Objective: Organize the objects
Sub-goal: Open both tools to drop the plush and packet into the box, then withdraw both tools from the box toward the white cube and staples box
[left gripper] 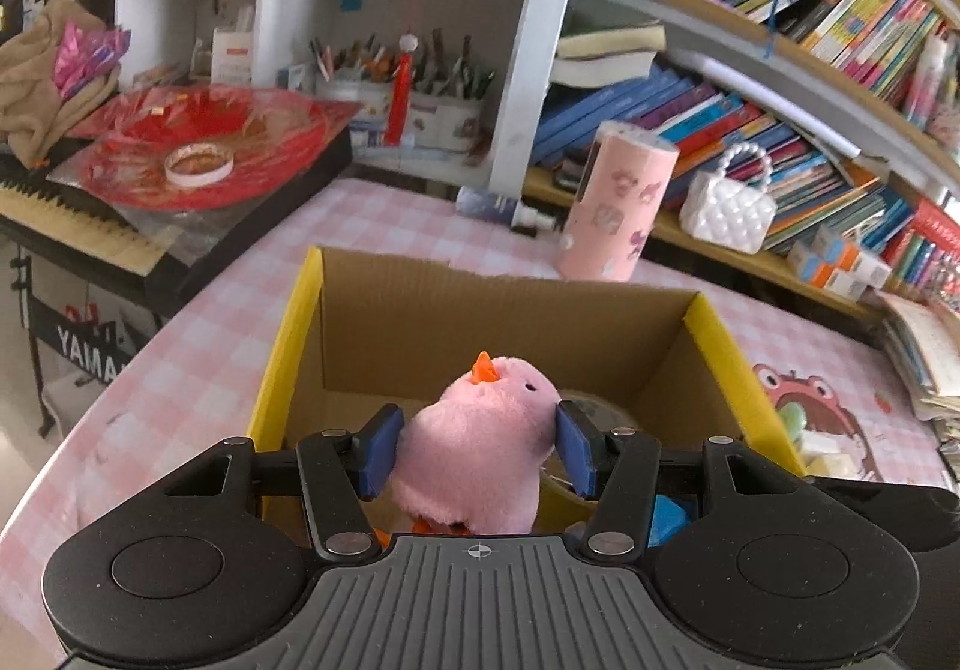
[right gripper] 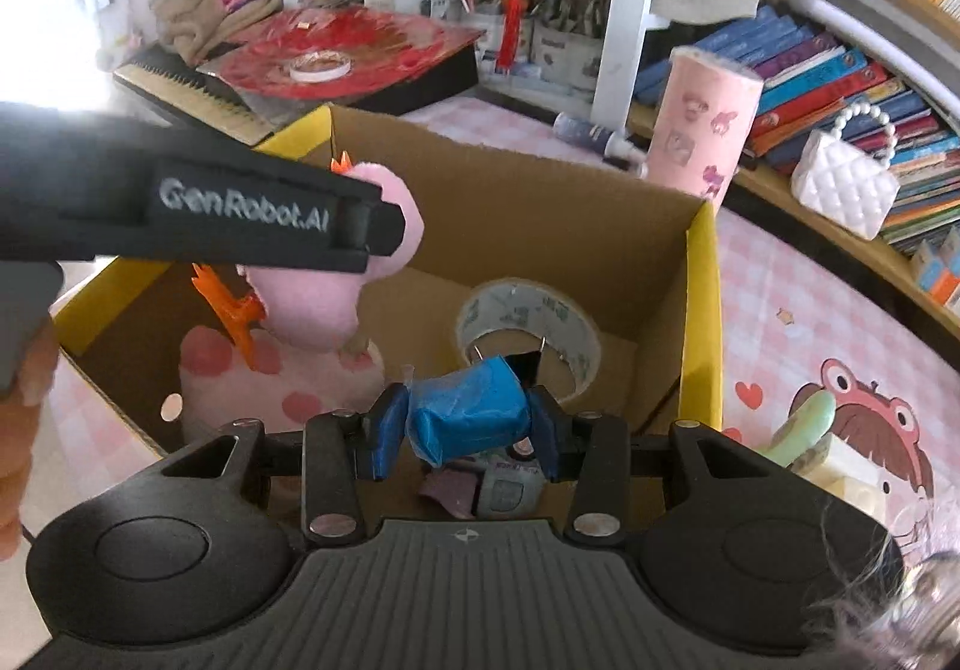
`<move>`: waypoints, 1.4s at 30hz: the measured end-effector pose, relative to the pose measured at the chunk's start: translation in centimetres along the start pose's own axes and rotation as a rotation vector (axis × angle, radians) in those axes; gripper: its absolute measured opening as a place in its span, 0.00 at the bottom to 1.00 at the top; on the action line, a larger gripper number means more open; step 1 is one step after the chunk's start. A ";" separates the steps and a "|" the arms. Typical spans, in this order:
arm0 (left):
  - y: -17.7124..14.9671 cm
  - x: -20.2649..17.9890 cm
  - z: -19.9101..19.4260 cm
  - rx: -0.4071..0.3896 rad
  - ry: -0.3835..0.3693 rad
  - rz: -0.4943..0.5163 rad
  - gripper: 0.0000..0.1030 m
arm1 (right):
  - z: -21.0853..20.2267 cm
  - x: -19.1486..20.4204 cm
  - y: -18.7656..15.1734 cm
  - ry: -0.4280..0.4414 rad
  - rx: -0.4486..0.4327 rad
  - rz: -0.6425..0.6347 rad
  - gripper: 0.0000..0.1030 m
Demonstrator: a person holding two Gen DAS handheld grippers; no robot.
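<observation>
My left gripper (left gripper: 477,448) is shut on a pink plush chick (left gripper: 474,448) with an orange beak and holds it above the open cardboard box (left gripper: 504,310) with yellow flaps. In the right wrist view the chick (right gripper: 336,286) hangs over the box (right gripper: 540,226), held by the left gripper's black body. My right gripper (right gripper: 465,427) is shut on a blue wrapped packet (right gripper: 468,418) above the box's near side. Inside the box lie a roll of tape (right gripper: 528,328), a pink spotted plush (right gripper: 288,388) and a small grey and purple item (right gripper: 498,490).
A pink cylinder (left gripper: 618,202) and a white quilted handbag (left gripper: 729,208) stand behind the box. A green and white toy (right gripper: 810,430) lies right of the box on the pink checked tablecloth (left gripper: 180,370). A keyboard with red plastic (left gripper: 198,159) sits at the left. Bookshelves fill the right.
</observation>
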State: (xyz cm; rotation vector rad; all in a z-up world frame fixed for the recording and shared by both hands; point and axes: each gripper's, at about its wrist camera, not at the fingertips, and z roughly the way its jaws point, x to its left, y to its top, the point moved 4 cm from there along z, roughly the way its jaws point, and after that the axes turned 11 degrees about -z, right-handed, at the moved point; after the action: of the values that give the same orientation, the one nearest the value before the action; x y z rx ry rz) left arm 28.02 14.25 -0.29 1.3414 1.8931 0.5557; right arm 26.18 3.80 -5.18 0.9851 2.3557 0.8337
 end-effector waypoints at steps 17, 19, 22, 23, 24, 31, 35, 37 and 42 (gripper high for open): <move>0.6 -1.9 -4.2 -0.122 -0.045 0.053 0.74 | -3.6 -0.2 0.7 -0.034 -0.125 0.025 0.54; 0.4 -2.0 -5.9 -0.149 -0.067 0.062 0.77 | -4.9 -0.3 0.9 -0.055 -0.157 0.028 0.55; -0.4 -2.0 -8.2 -0.173 -0.095 0.073 0.80 | -7.0 -0.2 0.5 -0.093 -0.196 0.033 0.58; -0.8 -2.0 -8.8 -0.177 -0.101 0.073 0.80 | -7.6 -0.2 0.3 -0.103 -0.204 0.035 0.59; -1.2 -2.0 -9.5 -0.177 -0.108 0.072 0.80 | -8.2 -0.1 0.1 -0.109 -0.211 0.037 0.59; -4.8 -0.8 -12.5 -0.175 -0.065 0.029 0.89 | -11.2 1.4 -3.0 -0.159 -0.206 0.049 0.62; -7.5 0.4 -13.5 -0.145 -0.028 0.009 0.90 | -12.1 2.8 -5.5 -0.184 -0.167 0.085 0.65; -8.6 1.2 -13.6 -0.122 -0.009 0.013 0.90 | -12.4 3.5 -6.9 -0.194 -0.138 0.119 0.66; -11.4 2.7 -14.3 -0.073 0.021 -0.003 0.90 | -12.9 5.2 -10.2 -0.217 -0.073 0.202 0.67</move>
State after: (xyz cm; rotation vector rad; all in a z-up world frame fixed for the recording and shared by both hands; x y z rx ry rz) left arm 9.59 13.62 -0.10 1.2910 1.8734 0.6336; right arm 10.25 -2.66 -3.74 1.2317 2.0538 0.8340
